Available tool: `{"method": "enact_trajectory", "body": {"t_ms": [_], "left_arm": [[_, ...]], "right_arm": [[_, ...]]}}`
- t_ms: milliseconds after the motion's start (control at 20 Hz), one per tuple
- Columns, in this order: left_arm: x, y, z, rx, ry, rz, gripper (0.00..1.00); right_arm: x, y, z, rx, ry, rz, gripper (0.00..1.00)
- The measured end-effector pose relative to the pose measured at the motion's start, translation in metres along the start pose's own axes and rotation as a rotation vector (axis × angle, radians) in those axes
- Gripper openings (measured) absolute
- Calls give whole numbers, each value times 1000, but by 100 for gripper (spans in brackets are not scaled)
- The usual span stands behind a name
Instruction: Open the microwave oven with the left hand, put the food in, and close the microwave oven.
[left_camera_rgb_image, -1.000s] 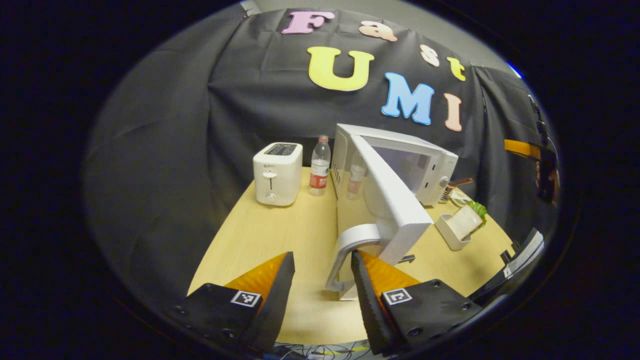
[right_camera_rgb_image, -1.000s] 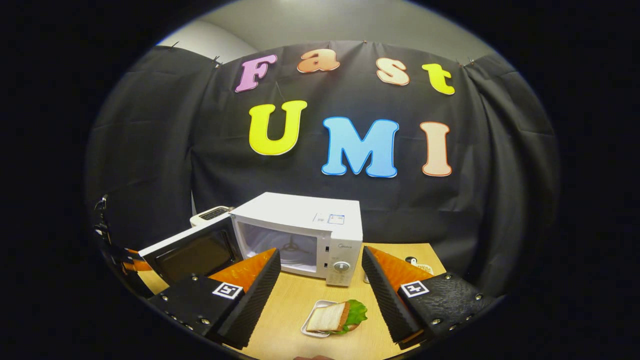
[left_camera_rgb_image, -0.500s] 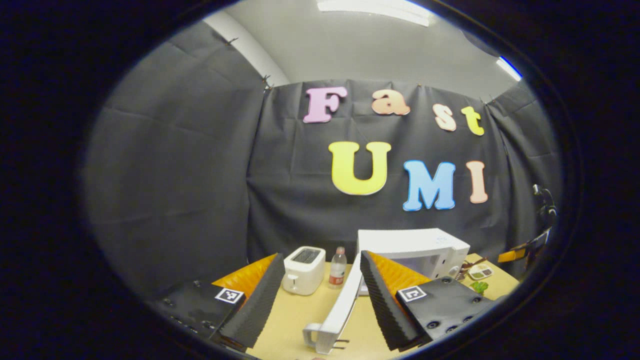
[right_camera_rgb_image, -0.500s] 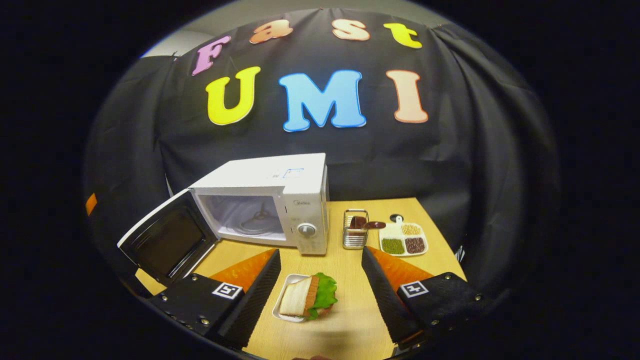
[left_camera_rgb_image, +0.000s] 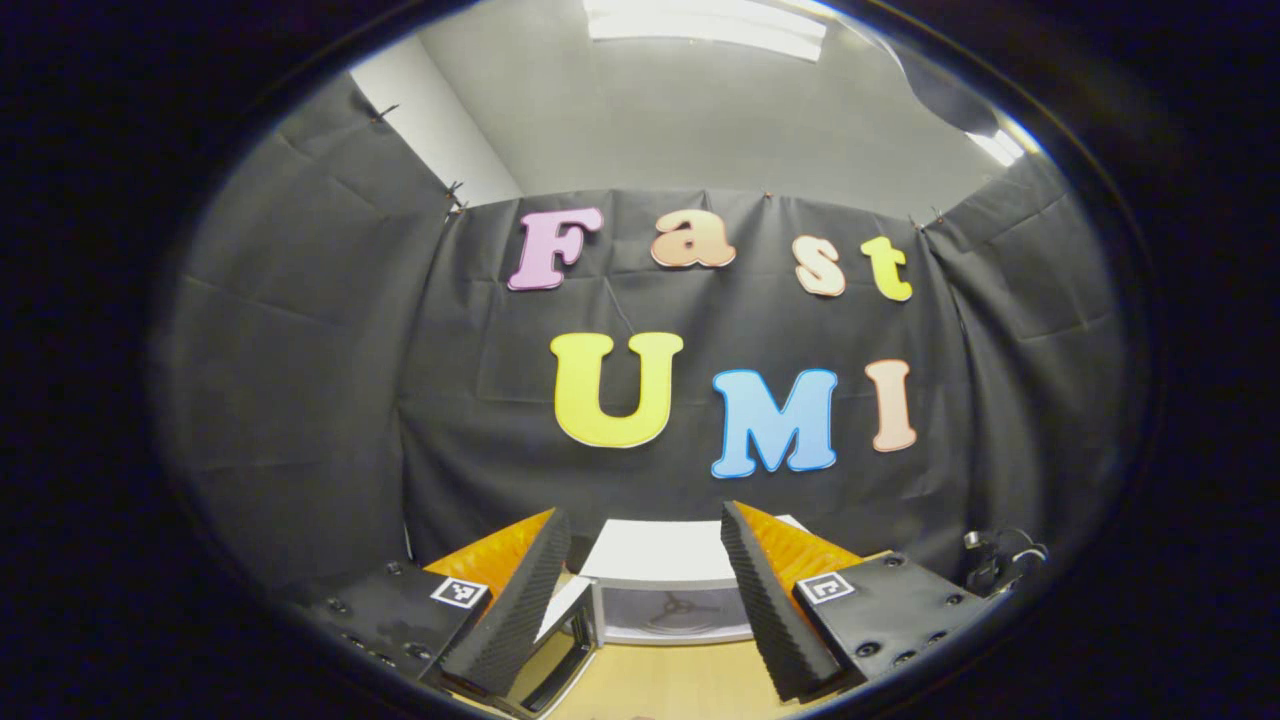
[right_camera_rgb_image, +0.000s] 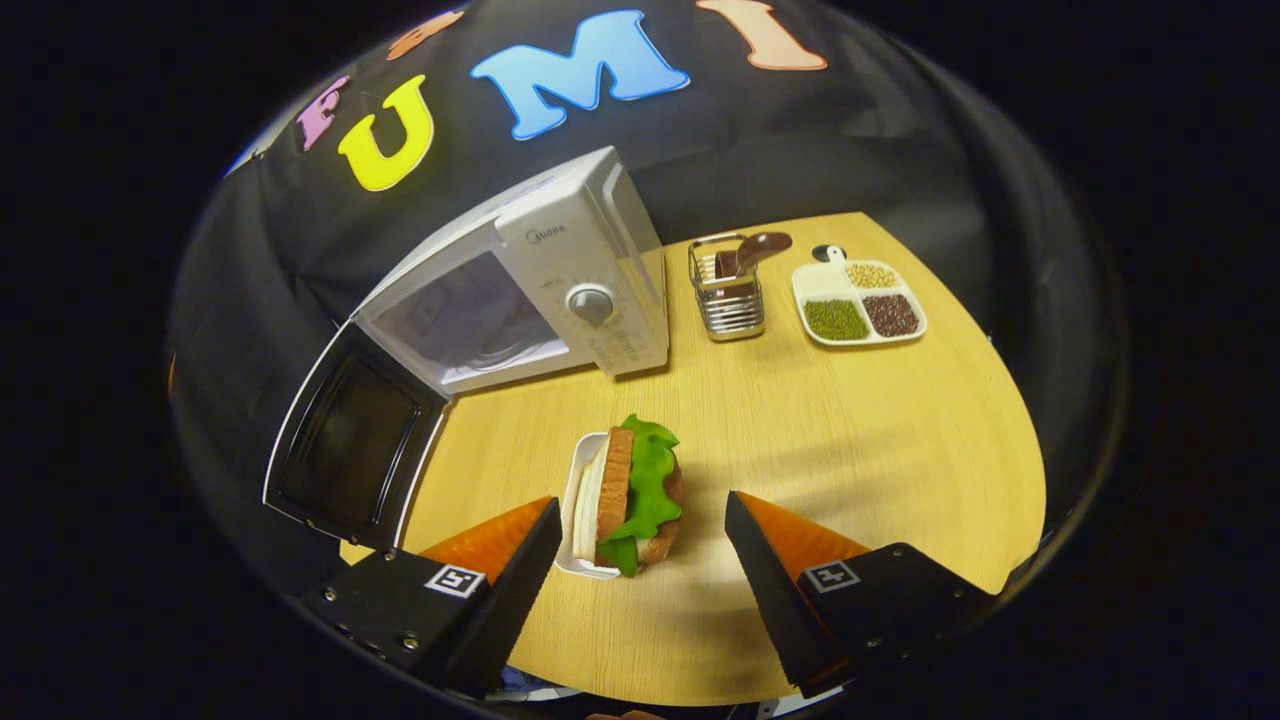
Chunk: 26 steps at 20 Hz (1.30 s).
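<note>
R gripper (right_camera_rgb_image: 640, 560) hangs over the round light-wood table (right_camera_rgb_image: 880, 450), fingers spread wide, nothing between them. Just ahead of its tips: the sandwich w/ brown bread, white slices & green lettuce (right_camera_rgb_image: 632, 492), lying in a small white rectangular tray (right_camera_rgb_image: 572, 500) on the table, nearer the view's left finger; not touched by either finger.

White microwave oven w/ round dial (right_camera_rgb_image: 560, 280) stands at the back of the table, its dark-windowed door (right_camera_rgb_image: 352, 440) swung fully open to the left, cavity exposed. Beside the microwave on the right, a wire metal caddy holding a brown utensil (right_camera_rgb_image: 728, 290), then a white divided dish of green, brown & pale grains (right_camera_rgb_image: 858, 305).

L gripper (left_camera_rgb_image: 640, 590) is held up & away from the table, fingers also wide apart, empty. Between them, low in left gripper view, the microwave oven's top and lit cavity (left_camera_rgb_image: 672, 600); the open door (left_camera_rgb_image: 555, 655) prob. the dark panel at lower left, partly hidden by the finger.
</note>
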<state>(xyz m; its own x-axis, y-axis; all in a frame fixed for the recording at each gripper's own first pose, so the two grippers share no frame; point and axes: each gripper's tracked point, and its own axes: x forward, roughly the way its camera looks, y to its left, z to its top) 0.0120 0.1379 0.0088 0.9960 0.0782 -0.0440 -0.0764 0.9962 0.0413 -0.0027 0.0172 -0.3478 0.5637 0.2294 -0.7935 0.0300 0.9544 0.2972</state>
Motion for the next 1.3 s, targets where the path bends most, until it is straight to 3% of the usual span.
{"method": "enact_trajectory", "body": {"t_ms": [250, 400, 500, 550, 650, 700, 950, 1300], "left_arm": [[7, -18, -9, -7, 37, 31, 97], [3, -16, -14, 56, 61, 85, 97], [1, -21, -11, 62, 68, 100, 97], [0, -22, -9, 67, 69, 103, 97], [2, -22, -14, 72, 78, 106, 97], [2, -23, -17, 64, 85, 103, 97], [10, -15, -23, 37, 70, 59, 95], [20, 43, -20, -4, 36, 0, 96]], "right_arm": [[23, 3, -22, 54, 114, 55, 96], [39, 2, -27, 70, 163, 56, 95], [45, 13, -23, 130, 179, 100, 71], [45, 17, -22, 141, 196, 115, 49], [43, 20, -21, 118, 215, 146, 37], [43, 22, -19, 122, 214, 153, 24], [19, 40, 9, 154, 110, 186, 24], [2, 118, 42, 441, -24, 327, 24]]}}
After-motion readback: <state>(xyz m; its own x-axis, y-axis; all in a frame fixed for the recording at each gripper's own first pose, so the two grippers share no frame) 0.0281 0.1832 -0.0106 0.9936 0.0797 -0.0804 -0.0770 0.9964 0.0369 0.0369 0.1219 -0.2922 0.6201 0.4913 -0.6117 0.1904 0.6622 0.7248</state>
